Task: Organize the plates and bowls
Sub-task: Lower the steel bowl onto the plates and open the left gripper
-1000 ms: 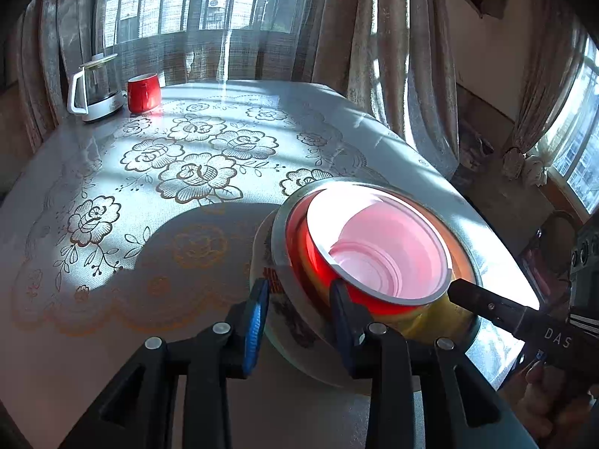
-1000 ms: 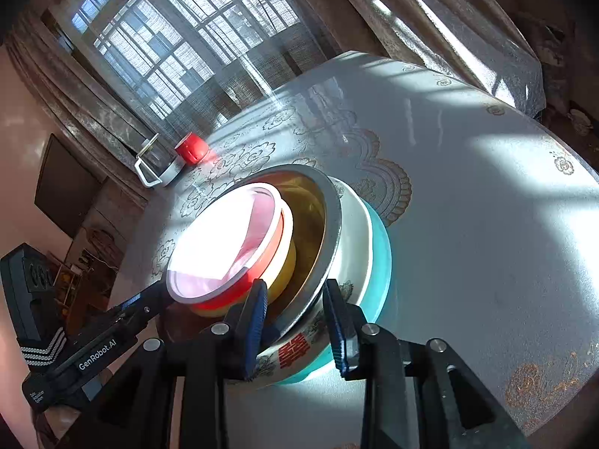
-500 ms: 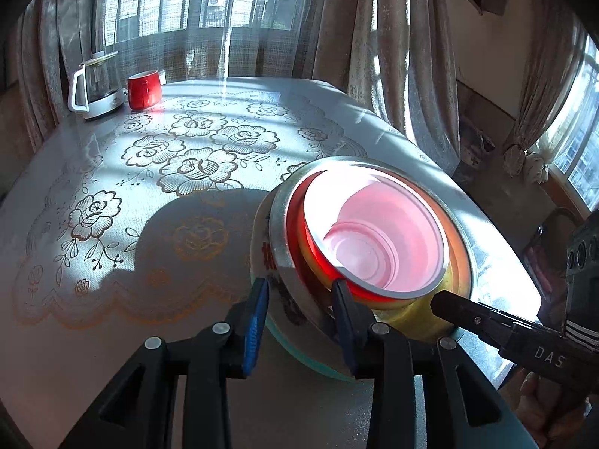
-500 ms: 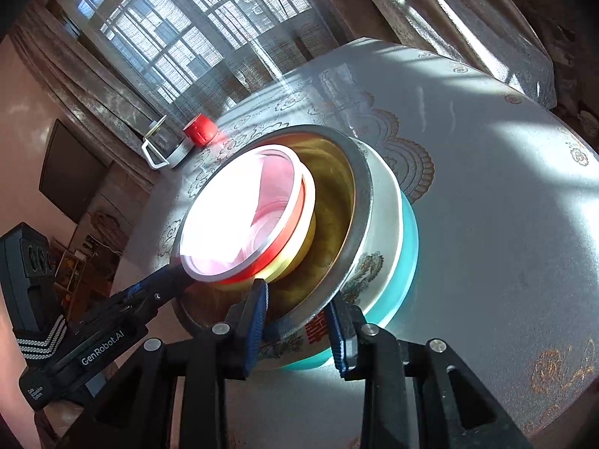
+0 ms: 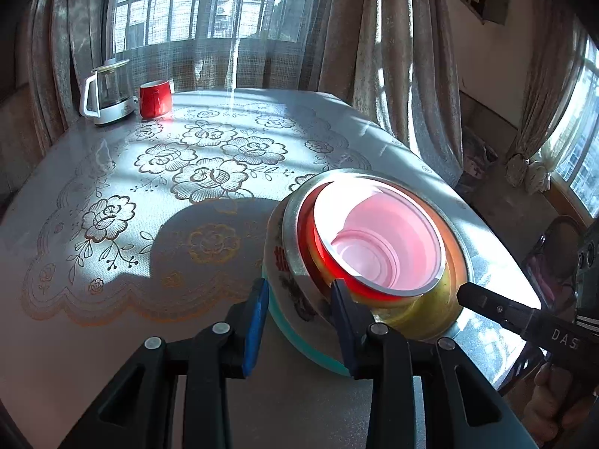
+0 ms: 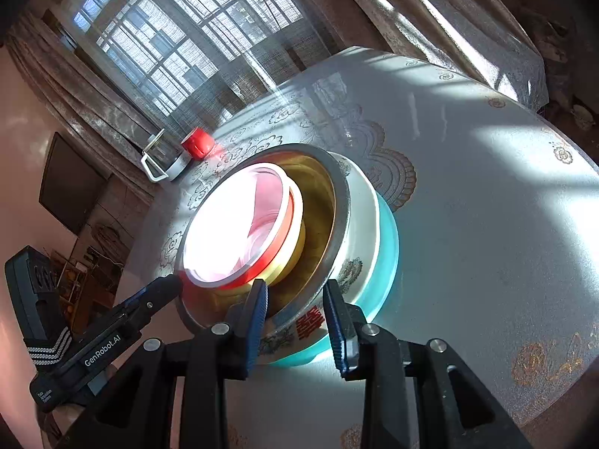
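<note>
A nested stack stands near the table's front edge: a teal plate [image 5: 299,344] at the bottom, then a white enamel bowl [image 5: 277,262] with a red character, a steel bowl [image 5: 290,232] with a golden inside, a yellow bowl [image 6: 290,262], and a red bowl [image 5: 378,247] with a pink inside. My left gripper [image 5: 301,318] is shut on the stack's near-left rim, one finger outside the white bowl and one inside the steel bowl. My right gripper [image 6: 295,318] is shut on the opposite near rim in the same way. The bowls hide the plate's middle.
A glass kettle [image 5: 108,101] and a red mug [image 5: 154,98] stand at the far left corner of the lace-covered table [image 5: 112,336]. Curtained windows lie behind. The table's right edge runs close to the stack. A person's hand [image 5: 546,404] holds the right gripper.
The stack has levelled and shifted slightly, and the teal plate under it has come into sight. Both grippers keep the same hold on the rim.
</note>
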Demonstrator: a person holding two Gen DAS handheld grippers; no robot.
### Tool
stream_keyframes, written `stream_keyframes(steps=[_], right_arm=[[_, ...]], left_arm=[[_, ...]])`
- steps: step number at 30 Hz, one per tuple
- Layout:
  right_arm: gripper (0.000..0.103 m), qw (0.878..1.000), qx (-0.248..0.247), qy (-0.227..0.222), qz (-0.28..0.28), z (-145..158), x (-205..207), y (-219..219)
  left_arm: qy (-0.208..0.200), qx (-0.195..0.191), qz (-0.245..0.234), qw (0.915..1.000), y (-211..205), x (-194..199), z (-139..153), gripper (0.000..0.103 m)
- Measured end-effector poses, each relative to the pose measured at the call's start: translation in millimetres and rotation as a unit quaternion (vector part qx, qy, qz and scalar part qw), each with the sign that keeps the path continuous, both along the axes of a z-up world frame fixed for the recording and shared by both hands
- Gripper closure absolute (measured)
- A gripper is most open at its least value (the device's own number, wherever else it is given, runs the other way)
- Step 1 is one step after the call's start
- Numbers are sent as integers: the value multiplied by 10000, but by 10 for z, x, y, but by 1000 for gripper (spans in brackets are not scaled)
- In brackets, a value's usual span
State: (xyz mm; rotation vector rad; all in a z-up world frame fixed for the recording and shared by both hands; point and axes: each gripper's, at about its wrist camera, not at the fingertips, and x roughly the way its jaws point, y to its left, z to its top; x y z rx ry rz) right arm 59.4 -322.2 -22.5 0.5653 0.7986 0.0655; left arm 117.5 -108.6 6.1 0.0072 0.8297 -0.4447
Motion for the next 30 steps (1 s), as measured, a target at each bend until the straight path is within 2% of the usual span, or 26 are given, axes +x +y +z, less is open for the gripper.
stream_keyframes(steps=[4, 12, 30], right_arm=[[81, 9998, -147, 27, -101, -17, 8, 13], [83, 9992, -286, -17, -262, 4, -9, -27], [83, 9997, -79, 72, -211, 9, -30, -11]], left_arm=[[42, 27, -148, 9999, -58, -26, -27, 68], [12, 29, -463, 9989, -178, -96, -25, 68], [-56, 50, -242, 9997, -41, -194, 48, 68]])
